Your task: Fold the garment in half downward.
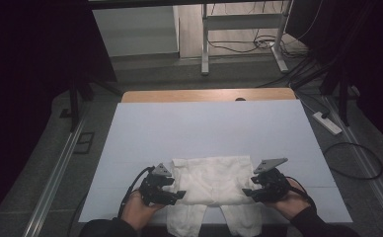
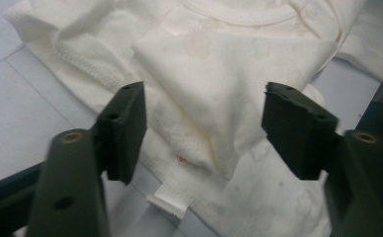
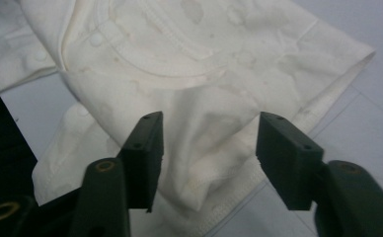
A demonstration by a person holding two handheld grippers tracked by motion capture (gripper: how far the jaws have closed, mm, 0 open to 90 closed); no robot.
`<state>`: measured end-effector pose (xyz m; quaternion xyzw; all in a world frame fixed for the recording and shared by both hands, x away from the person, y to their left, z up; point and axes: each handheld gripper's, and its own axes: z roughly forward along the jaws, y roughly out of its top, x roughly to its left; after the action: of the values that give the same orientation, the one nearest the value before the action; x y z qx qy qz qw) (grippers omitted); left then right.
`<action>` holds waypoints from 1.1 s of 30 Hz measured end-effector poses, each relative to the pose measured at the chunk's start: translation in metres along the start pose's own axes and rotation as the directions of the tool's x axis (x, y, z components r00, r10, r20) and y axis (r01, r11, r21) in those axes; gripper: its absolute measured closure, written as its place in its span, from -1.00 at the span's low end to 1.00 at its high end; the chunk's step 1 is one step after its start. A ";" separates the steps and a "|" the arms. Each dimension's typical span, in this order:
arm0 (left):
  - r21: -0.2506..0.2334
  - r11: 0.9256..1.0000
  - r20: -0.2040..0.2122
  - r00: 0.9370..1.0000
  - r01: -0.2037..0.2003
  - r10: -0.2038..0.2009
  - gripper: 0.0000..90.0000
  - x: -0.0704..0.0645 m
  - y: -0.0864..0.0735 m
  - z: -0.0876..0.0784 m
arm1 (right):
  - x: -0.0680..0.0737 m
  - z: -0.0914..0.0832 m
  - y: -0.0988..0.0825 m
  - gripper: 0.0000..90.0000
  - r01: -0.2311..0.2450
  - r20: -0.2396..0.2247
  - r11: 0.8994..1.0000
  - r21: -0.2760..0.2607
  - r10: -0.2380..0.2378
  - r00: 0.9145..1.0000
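While both sets of jaws stand apart with raised folds of cloth between them, unclamped, the left claw (image 1: 175, 193) and right claw (image 1: 248, 192) flank the white garment (image 1: 213, 181), which lies at the tabletop's (image 1: 204, 128) near edge.

Dim room with dark edges; the white sheet (image 1: 209, 128) is evenly lit, and close-up foregrounds blur softly.
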<state>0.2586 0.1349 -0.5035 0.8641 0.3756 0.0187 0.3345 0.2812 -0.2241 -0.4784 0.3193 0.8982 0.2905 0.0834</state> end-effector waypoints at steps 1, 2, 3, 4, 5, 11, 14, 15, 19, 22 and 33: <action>-0.006 1.000 0.003 1.000 0.001 -0.001 -0.36 0.000 0.000 0.000 | 0.000 -0.001 0.001 -0.15 -0.004 0.006 1.000 -0.006 0.004 1.000; -0.011 1.000 0.009 1.000 0.002 -0.002 -0.42 0.000 0.001 0.000 | 0.000 -0.001 0.001 -0.20 -0.004 0.011 1.000 -0.013 0.004 1.000; -0.019 1.000 0.013 1.000 0.003 -0.003 -0.47 0.000 0.002 0.000 | 0.001 -0.002 0.002 -0.24 -0.004 0.020 1.000 -0.019 0.005 1.000; -0.026 1.000 0.017 1.000 0.002 -0.001 -0.50 0.001 0.002 -0.001 | 0.001 -0.003 0.002 -0.30 -0.004 0.020 1.000 -0.023 0.005 1.000; -0.034 0.999 0.023 1.000 0.004 -0.003 -0.54 0.001 0.003 -0.001 | 0.000 -0.002 0.003 -0.35 -0.002 0.023 1.000 -0.025 0.003 1.000; -0.063 0.998 0.030 1.000 0.007 -0.005 -0.73 0.005 0.008 -0.003 | 0.000 -0.002 0.007 -0.53 0.000 0.011 1.000 -0.021 0.000 1.000; -0.064 0.998 0.019 1.000 -0.002 0.003 -0.81 0.006 0.010 -0.003 | 0.000 -0.001 0.009 -0.61 -0.003 0.003 1.000 -0.019 0.004 1.000; -0.060 0.998 0.015 1.000 -0.014 0.015 -0.85 0.007 0.011 -0.002 | 0.000 0.000 0.009 -0.65 -0.008 -0.001 1.000 -0.015 0.008 1.000; -0.069 0.997 0.007 1.000 -0.025 0.026 -0.94 0.008 0.014 -0.001 | 0.000 0.003 0.012 -0.77 -0.011 -0.010 1.000 -0.001 0.011 1.000; -0.076 0.997 0.007 1.000 -0.027 0.028 -1.00 0.010 0.016 -0.001 | -0.001 0.005 0.013 -0.86 -0.010 -0.012 1.000 -0.003 0.010 1.000; -0.080 0.995 -0.012 0.998 -0.055 0.054 -1.00 0.014 0.026 0.007 | -0.004 0.010 0.020 -1.00 0.006 -0.005 1.000 -0.025 -0.006 1.000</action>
<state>0.2876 0.1274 -0.4969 0.8598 0.3526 0.0470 0.3663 0.2986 -0.2094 -0.4754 0.3147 0.8956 0.3023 0.0861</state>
